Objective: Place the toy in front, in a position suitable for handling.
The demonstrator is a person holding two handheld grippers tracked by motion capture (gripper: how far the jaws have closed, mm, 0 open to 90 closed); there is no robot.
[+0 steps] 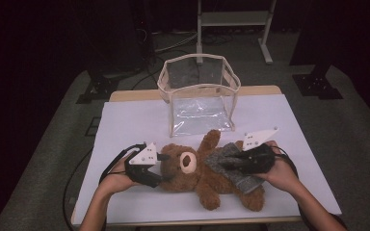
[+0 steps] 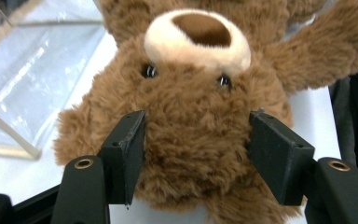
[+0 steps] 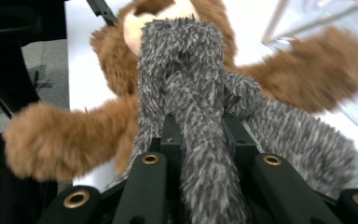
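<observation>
A brown teddy bear (image 1: 192, 177) lies on its back on the white table (image 1: 135, 120), its head toward the left. My left gripper (image 1: 161, 168) has its jaws on both sides of the bear's head (image 2: 196, 140), and the pads (image 2: 126, 149) press into the fur. A grey fuzzy garment (image 1: 244, 182) lies over the bear's body. My right gripper (image 1: 227, 162) is shut on a fold of that grey garment (image 3: 186, 60), which runs up between its jaws (image 3: 203, 126) over the bear (image 3: 60, 135).
A clear plastic bag with a beige rim (image 1: 200, 91) stands open at the back of the table, just beyond the bear's raised arm. A metal stand (image 1: 233, 21) is on the floor behind the table.
</observation>
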